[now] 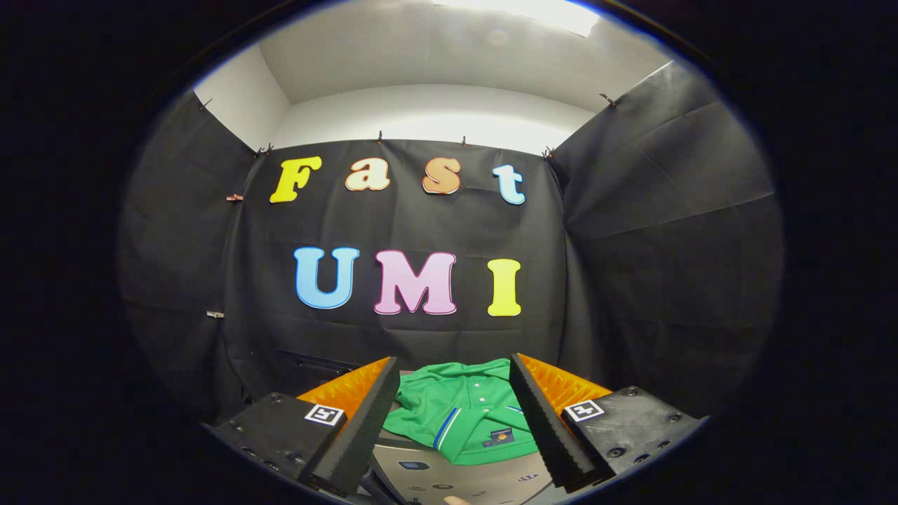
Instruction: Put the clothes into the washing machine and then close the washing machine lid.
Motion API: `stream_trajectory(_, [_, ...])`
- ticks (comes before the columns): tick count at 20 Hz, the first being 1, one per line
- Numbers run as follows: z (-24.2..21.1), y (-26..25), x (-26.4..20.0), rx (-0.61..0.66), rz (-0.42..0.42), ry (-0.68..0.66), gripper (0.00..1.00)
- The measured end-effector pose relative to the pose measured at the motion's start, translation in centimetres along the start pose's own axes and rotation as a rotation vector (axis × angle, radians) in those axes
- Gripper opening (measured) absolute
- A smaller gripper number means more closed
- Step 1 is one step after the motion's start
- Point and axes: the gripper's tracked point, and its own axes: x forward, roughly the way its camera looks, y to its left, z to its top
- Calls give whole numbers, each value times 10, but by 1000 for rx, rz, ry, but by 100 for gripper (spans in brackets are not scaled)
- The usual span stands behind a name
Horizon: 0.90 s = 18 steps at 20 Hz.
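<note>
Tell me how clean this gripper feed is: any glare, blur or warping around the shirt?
Gripper view: strong fisheye warp, with the booth walls bowing outward; a bright ceiling light overhead is blown out. The green shirt between the open gripper fingers is evenly lit and sharp. The grey surface beneath it carries a soft sheen, with no harsh glare.

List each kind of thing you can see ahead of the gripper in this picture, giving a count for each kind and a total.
Green polo shirt, lying between the open fingers: 1
Grey machine top under the shirt: 1
Gripper, holding nothing: 1
Total: 3
</note>
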Motion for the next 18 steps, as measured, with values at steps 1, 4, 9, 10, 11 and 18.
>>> stream_trajectory(1, [-2, 2, 7, -3, 3, 15, 98])
stream_trajectory(4, [-7, 0, 29, -11, 5, 57, 98])
stream_trajectory(9, [-17, -21, 76, 3, -42, 130, 98])
stream_trajectory(10, [-20, -22, 85, 14, -36, 151, 98])
stream_trajectory(11, [-22, -24, 94, 24, -31, 170, 98])
stream_trajectory(18, [-62, -51, 154, 63, -56, 340, 98])
